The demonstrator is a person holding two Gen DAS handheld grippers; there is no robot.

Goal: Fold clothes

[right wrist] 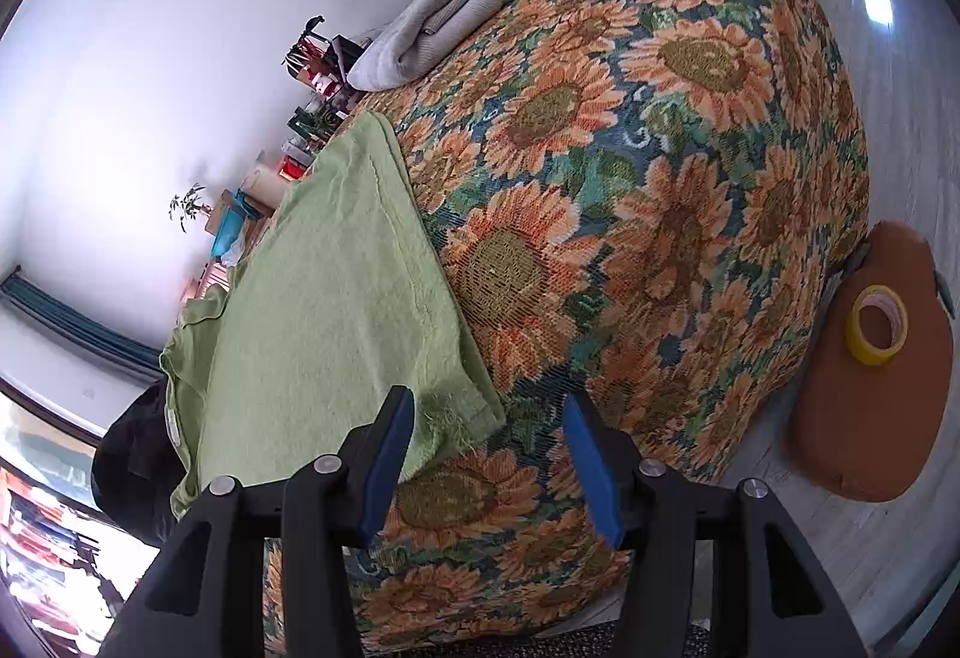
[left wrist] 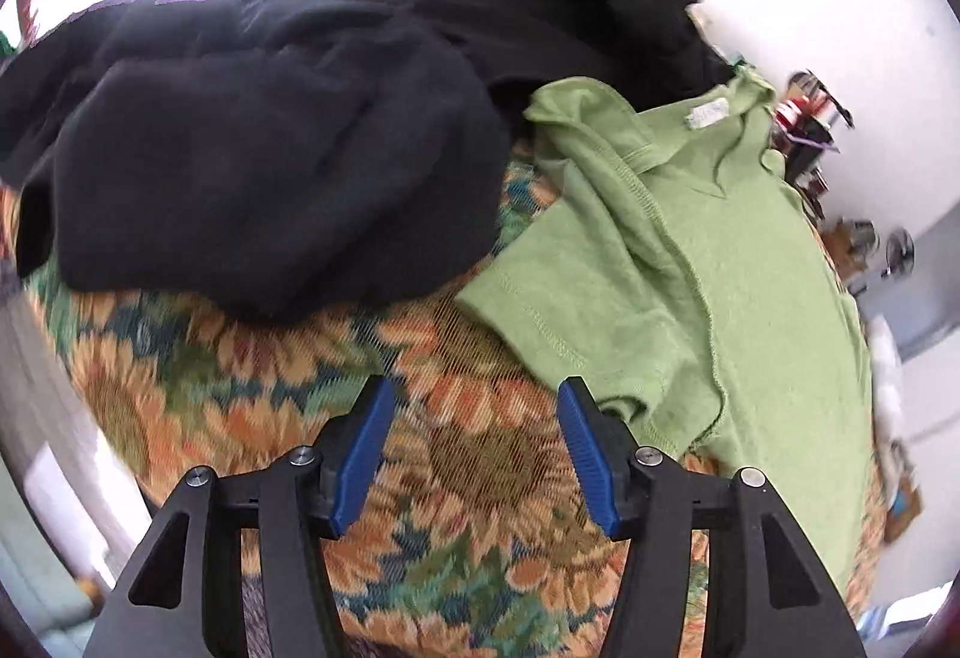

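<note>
In the left wrist view, a heap of dark clothes [left wrist: 258, 159] sits bunched at ten o'clock, thick and fleecy, soft lumps with no clear edges. The left gripper [left wrist: 477, 454] hangs over the sunflower bedspread [left wrist: 252, 394], jaws wide apart and holding nothing. At two o'clock lies the green T-shirt [left wrist: 708, 262], thin jersey spread fairly flat, neck label up, one short sleeve reaching toward the jaws, its stitched hem plain to see.

In the right wrist view, the shirt's body [right wrist: 336, 298] runs from eleven o'clock down to the right gripper [right wrist: 489, 454], whose jaws are also spread wide and empty; the frayed bottom corner lies just beside the left-hand jaw. A folded grey towel [right wrist: 444, 27] rests at twelve o'clock, and a tape roll [right wrist: 876, 325] on a brown cushion at three o'clock.

The shirt lies open, not folded. A tidy fold, I judge, wants each gripper pinching a hem edge squarely, taking only the shirt, not the coarse woven spread beneath.
</note>
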